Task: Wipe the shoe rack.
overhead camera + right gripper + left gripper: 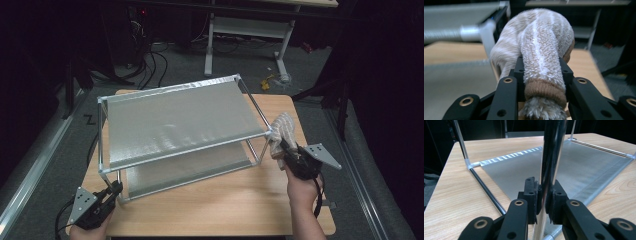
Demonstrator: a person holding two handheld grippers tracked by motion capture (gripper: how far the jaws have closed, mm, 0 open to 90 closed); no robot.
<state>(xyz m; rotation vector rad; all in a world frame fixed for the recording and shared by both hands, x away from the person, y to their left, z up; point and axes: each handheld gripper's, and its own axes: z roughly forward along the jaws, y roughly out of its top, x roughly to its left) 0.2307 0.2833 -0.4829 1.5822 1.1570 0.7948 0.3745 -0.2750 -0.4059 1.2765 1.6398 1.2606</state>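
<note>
Jaws of the right gripper (pixel 541 72) are clamped on a fuzzy sock (pixel 536 50), cream with pale stripes and a brown ribbed cuff; the cuff end sits between the pads and the body bulges forward beyond them. From above, the same right gripper (pixel 286 150) holds that sock (pixel 281 132) raised at the right front corner of a two-tier metal rack (pixel 180 125), touching or just beside the upper corner joint. Jaws of the left gripper (pixel 545 200) are pinched shut on the rack's chrome upright post (pixel 550 157) at its near left corner, above the grey lower shelf (pixel 579 162). Rack stands on a wooden table (pixel 225 205). Sock's toe end is hidden behind its own bulk; blur obscures the corner contact.
</note>
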